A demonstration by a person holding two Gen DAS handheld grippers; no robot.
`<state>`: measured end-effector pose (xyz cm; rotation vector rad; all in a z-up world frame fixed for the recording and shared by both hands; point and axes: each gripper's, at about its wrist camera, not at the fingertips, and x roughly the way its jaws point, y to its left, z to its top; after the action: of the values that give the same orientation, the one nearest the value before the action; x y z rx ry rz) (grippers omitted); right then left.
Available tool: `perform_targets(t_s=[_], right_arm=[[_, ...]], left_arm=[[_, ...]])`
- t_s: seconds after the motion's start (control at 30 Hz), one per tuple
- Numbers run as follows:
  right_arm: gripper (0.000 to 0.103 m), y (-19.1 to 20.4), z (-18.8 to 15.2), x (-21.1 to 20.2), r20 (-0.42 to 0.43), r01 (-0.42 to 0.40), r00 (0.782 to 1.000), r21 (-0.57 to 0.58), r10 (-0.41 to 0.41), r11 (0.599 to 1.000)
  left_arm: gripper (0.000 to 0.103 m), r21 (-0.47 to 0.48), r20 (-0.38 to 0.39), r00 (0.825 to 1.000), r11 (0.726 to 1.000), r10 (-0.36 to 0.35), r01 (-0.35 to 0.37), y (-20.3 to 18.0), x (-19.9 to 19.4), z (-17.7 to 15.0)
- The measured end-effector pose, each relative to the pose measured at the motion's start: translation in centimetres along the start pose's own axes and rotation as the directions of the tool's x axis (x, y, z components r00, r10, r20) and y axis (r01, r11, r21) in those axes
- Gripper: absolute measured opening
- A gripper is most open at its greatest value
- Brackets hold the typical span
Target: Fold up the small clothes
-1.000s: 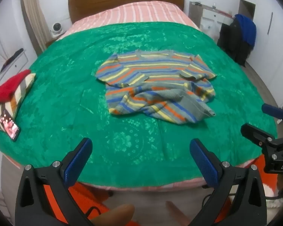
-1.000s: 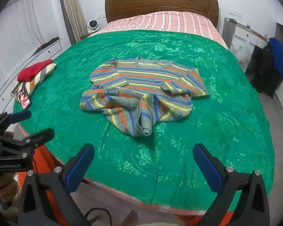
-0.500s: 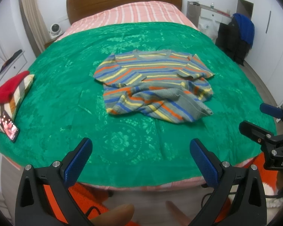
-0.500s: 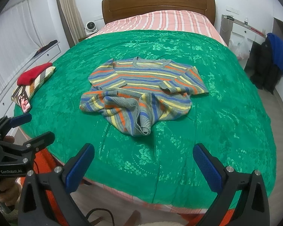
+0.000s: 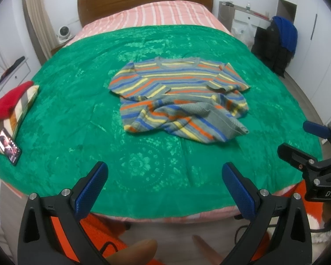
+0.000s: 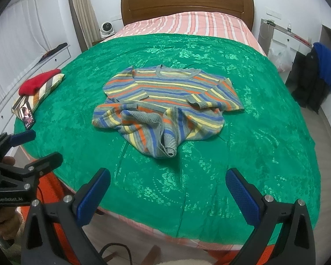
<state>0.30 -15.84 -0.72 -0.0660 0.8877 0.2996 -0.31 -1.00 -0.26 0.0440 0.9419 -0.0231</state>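
Bright even indoor light, soft shadows, strong fisheye edge distortion.

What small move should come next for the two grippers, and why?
Probably reach both forward to the sweater: its lower half lies bunched and needs spreading flat. The left hand-held gripper and the right hand-held gripper are open, empty, at the near bed edge.

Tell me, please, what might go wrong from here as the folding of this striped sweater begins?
The striped sweater lies crumpled, its lower half bunched with a sleeve cuff twisted forward; pinching there may catch several layers and fold in the creases. Both the left tool and the right tool hang open at the bed's near edge, so reaching in could drag the slippery-looking green bedspread. The phone near the left corner could be knocked off.
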Motion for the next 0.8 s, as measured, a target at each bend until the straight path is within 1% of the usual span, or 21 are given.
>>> perform_targets(t_s=[0.1, 0.3, 0.53, 0.8], right_arm=[[0.103, -0.01, -0.03, 0.11, -0.003, -0.004, 1.000, 0.003, 0.004, 1.000], [0.103, -0.09, -0.08, 0.11, 0.003, -0.002, 1.000, 0.005, 0.002, 1.000], [0.103, -0.21, -0.22, 0.11, -0.006, -0.006, 1.000, 0.008, 0.006, 1.000], [0.103, -0.15, -0.16, 0.15, -0.002, -0.006, 1.000, 0.007, 0.006, 1.000]], left_arm=[[0.103, 0.008, -0.024, 1.000, 1.000, 0.003, -0.003, 0.05, 0.08, 0.00], [0.103, 0.006, -0.030, 1.000, 1.000, -0.009, 0.009, 0.15, 0.03, 0.04], [0.103, -0.008, -0.011, 0.999, 1.000, -0.030, 0.030, 0.24, 0.14, -0.09], [0.103, -0.012, -0.016, 0.999, 0.999, -0.038, 0.037, 0.25, 0.18, -0.12]])
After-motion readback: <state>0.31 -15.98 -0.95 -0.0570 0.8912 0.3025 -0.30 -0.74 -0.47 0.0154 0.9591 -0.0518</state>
